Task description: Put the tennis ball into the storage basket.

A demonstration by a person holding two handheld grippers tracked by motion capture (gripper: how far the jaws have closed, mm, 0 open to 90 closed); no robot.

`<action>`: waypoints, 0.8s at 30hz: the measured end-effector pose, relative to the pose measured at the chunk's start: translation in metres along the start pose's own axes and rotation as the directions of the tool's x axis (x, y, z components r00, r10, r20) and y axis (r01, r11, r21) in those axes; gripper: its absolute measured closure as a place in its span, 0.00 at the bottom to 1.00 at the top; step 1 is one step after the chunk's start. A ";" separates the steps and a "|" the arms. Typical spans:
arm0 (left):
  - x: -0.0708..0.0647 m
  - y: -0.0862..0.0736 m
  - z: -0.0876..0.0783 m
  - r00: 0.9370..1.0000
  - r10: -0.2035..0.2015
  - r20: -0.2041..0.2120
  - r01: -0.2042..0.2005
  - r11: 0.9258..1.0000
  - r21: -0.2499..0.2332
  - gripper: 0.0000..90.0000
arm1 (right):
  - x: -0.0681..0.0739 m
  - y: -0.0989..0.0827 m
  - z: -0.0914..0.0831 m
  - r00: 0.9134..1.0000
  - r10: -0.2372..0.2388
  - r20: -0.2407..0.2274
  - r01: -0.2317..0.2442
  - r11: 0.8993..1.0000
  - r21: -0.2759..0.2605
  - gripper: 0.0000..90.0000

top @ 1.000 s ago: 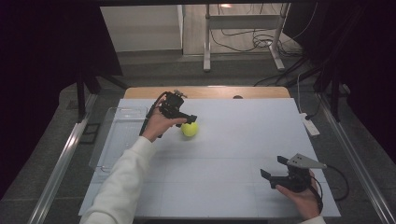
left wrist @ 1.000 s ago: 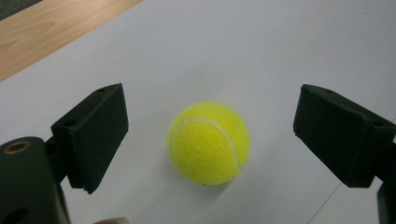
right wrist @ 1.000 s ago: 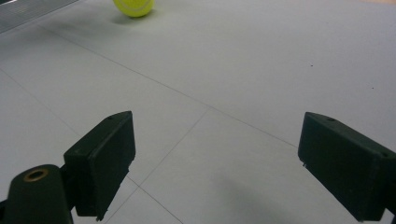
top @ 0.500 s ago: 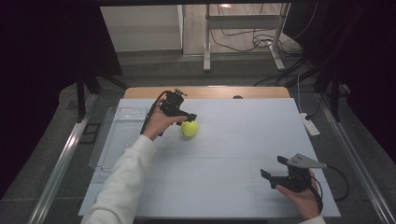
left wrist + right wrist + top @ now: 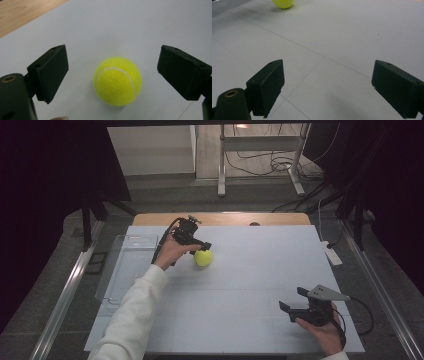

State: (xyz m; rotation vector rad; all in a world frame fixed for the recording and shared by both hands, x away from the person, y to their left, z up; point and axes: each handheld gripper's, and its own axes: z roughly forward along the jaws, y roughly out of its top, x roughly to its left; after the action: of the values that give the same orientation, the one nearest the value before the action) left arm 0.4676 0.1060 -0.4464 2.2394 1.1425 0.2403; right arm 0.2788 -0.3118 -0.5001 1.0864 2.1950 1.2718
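A yellow tennis ball [image 5: 203, 257] lies on the white table top [image 5: 250, 270], left of centre toward the far side. My left gripper [image 5: 199, 245] hovers just behind and above it, open. In the left gripper view the ball [image 5: 117, 80] sits between and a little beyond the two wide-apart jaws, touching neither. My right gripper [image 5: 294, 302] rests open near the front right corner, with nothing between its fingers. In the right gripper view the ball [image 5: 283, 3] shows far off at the top edge.
A clear plastic tray [image 5: 131, 255] stands at the table's left edge, beside the left forearm. A strip of bare wood [image 5: 225, 219] runs along the far edge. A white power strip [image 5: 332, 253] lies off the right side.
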 end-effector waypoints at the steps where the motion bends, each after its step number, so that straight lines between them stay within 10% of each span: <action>1: 0.000 0.000 0.000 1.000 0.004 0.003 -0.004 1.000 0.003 0.12 | 0.000 0.000 0.000 1.000 -0.001 0.002 0.001 1.000 0.001 0.12; 24: 0.000 -0.008 0.014 1.000 0.000 0.023 -0.001 0.999 0.036 0.08 | 0.000 0.000 0.000 1.000 -0.002 0.002 0.002 1.000 0.000 0.13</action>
State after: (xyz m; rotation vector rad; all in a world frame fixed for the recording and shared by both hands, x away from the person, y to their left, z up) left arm 0.4681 0.1032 -0.4624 2.2681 1.1428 0.1952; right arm 0.2789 -0.3120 -0.5005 1.0853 2.1943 1.2690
